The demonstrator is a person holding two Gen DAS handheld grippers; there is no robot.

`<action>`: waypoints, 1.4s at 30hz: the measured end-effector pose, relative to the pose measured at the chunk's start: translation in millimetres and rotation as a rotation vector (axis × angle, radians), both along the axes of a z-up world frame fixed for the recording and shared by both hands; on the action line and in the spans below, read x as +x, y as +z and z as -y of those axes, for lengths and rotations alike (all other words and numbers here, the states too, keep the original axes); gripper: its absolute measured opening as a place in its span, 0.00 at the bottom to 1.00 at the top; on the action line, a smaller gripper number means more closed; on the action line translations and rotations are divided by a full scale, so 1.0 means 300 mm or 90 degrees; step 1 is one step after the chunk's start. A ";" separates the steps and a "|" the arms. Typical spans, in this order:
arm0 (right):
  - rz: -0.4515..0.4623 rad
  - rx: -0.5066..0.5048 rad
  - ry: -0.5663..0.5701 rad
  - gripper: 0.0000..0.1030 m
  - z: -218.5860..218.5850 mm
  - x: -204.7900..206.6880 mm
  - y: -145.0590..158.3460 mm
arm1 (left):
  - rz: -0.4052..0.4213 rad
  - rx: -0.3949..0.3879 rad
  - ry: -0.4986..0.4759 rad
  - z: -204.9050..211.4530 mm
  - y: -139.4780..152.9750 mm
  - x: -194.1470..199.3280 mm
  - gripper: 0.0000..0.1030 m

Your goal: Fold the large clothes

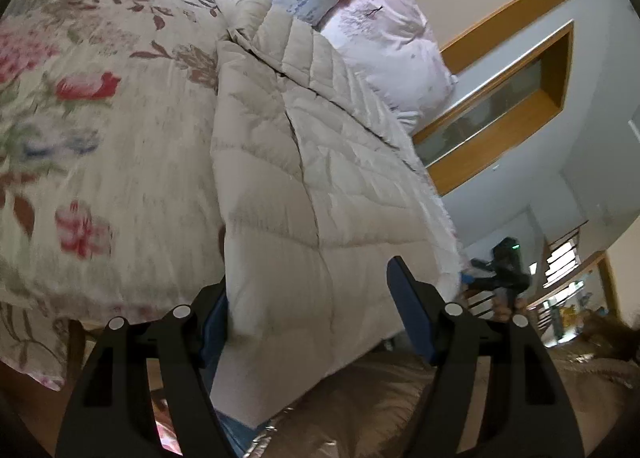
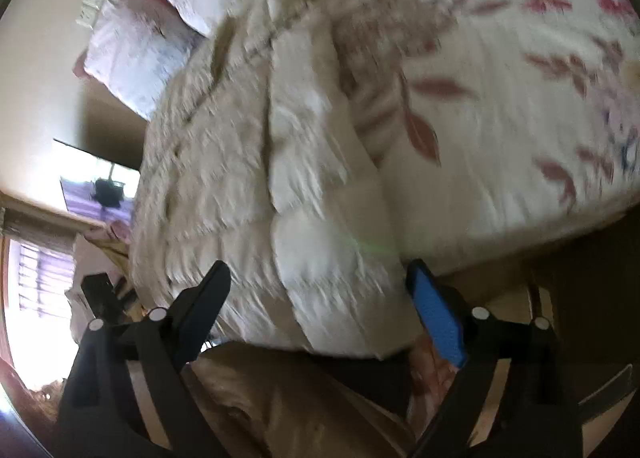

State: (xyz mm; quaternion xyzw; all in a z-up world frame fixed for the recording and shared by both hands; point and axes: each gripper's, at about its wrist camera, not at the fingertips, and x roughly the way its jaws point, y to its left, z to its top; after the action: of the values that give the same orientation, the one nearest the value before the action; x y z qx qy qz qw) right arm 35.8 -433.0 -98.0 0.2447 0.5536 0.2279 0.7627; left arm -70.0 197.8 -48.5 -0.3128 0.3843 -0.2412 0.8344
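Jaws spread on both grippers: left gripper [image 1: 308, 310] and right gripper [image 2: 316, 290] straddle beige quilted coat [image 1: 304, 162] lying on floral bed [image 1: 100, 118]. Left view only: right gripper at coat's far edge.

Cream quilted puffer coat [image 1: 304, 162], laid lengthwise on floral bed, hem overhanging near edge, front seam upward
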 end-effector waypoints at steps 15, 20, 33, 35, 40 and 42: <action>-0.001 0.142 0.042 0.38 -0.046 -0.036 -0.146 | -0.054 -0.046 -0.027 0.047 -0.129 0.012 0.63; 0.056 0.142 0.078 0.18 -0.083 -0.076 -0.057 | -0.051 -0.065 -0.039 0.034 -0.123 -0.001 0.26; 0.362 0.020 -0.009 0.14 -0.213 -0.047 0.306 | 0.080 0.019 0.049 -0.023 0.149 0.034 0.18; 0.410 -0.033 -0.042 0.14 -0.228 -0.035 0.345 | 0.095 0.042 0.093 -0.035 0.195 0.078 0.18; 0.504 -0.178 -0.081 0.14 -0.336 0.012 0.411 | 0.112 0.081 0.161 -0.051 0.268 0.196 0.18; 0.530 -0.217 -0.092 0.14 -0.358 0.020 0.423 | 0.117 0.090 0.175 -0.056 0.289 0.238 0.18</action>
State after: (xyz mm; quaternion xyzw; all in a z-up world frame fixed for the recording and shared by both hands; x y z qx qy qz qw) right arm 41.9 -325.6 29.1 0.0416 0.2107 0.1588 0.9637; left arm 1.3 214.6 38.2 -0.2797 0.2760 -0.1248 0.9111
